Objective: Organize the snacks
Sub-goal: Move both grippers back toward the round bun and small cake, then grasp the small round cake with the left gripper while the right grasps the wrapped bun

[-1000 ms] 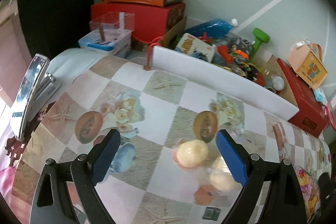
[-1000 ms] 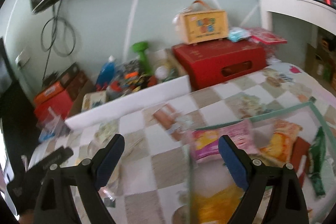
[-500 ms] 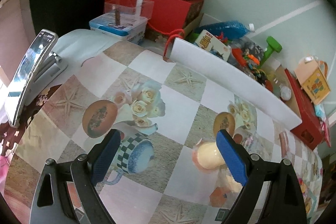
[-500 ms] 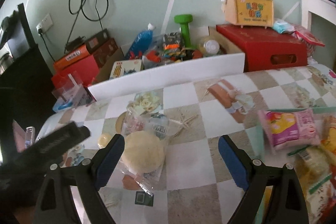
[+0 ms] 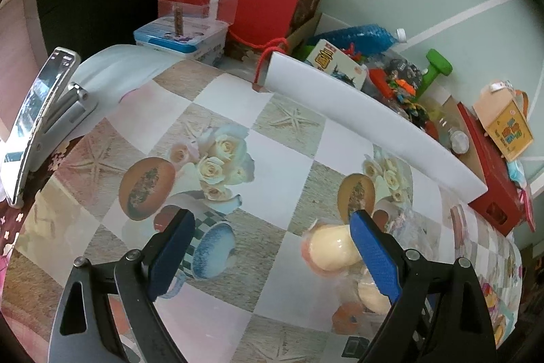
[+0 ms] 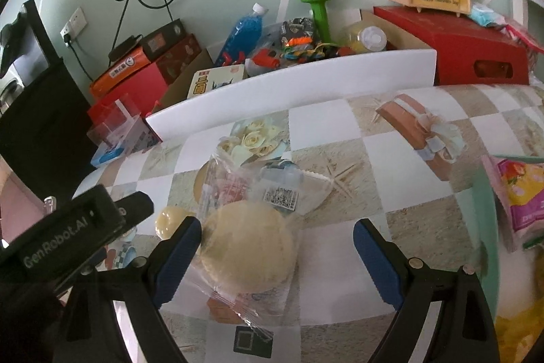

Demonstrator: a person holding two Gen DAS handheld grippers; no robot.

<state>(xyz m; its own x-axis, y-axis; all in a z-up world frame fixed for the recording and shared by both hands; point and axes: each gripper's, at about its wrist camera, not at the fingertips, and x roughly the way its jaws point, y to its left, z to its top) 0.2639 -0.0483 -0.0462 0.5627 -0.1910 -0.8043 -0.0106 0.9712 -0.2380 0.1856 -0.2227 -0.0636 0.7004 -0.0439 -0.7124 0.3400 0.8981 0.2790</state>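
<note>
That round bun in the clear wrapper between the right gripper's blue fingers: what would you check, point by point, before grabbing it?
1. Right gripper jaws open wide: ok.
2. Wrapped bun between the fingers: partly ok, it lies close to the left finger, off centre.
3. Pads touching the wrapper: cannot tell.
4. Left gripper open and empty: ok.
5. Second small bun clear of the grab: ok, it lies apart beside the left gripper.
6. Green-rimmed bin of snacks in view: ok.

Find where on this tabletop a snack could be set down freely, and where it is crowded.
Free: the checked cloth between the white board and the left tongs; also the squares right of the wrapped bun. Crowded: behind the board and around the pink snack bag.
</note>
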